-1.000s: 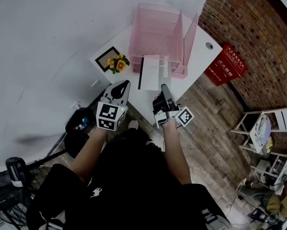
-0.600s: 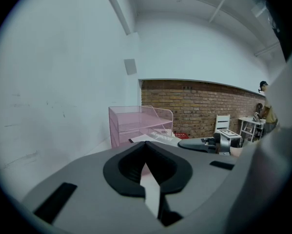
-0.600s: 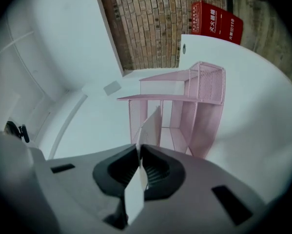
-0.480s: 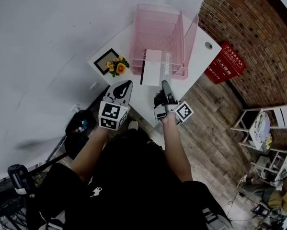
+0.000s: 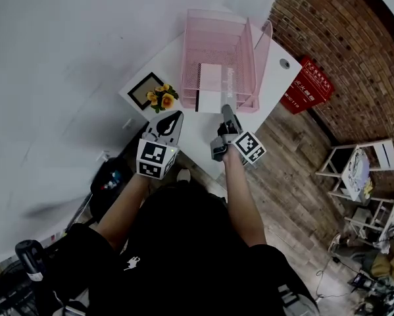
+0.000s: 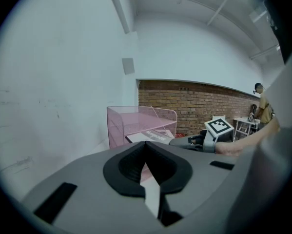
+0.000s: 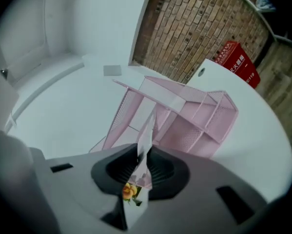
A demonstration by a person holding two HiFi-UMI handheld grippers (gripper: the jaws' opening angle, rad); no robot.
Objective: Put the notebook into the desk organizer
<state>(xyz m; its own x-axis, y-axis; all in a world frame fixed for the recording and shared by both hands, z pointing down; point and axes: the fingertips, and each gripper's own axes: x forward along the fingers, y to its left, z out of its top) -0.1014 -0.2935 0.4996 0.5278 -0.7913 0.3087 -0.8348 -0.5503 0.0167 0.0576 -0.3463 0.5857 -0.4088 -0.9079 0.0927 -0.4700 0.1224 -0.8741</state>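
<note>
A pink mesh desk organizer (image 5: pixel 216 38) stands on the white desk (image 5: pixel 187 131) against the wall. The white notebook (image 5: pixel 210 87) with a black spine lies flat, its far half inside the organizer's lower tray and its near half on the desk. My right gripper (image 5: pixel 227 110) is at the notebook's near edge. Its jaws have just been opening, and the thin notebook edge (image 7: pixel 146 126) still runs between them. My left gripper (image 5: pixel 171 117) hovers shut over the desk left of the notebook, holding nothing. In the left gripper view, the organizer (image 6: pixel 136 123) and notebook (image 6: pixel 153 136) lie ahead.
A framed picture (image 5: pixel 146 81) and yellow flowers (image 5: pixel 162 91) sit on the desk left of the organizer. A cable hole (image 5: pixel 285 63) marks the desk's right end. On the wooden floor a red box (image 5: pixel 307 87) leans at the brick wall. A black bag (image 5: pixel 108 170) lies below the desk.
The notebook has slid farther into the organizer's lower tray. My right gripper followed it toward the organizer and rolled. The left gripper shifted slightly forward.
</note>
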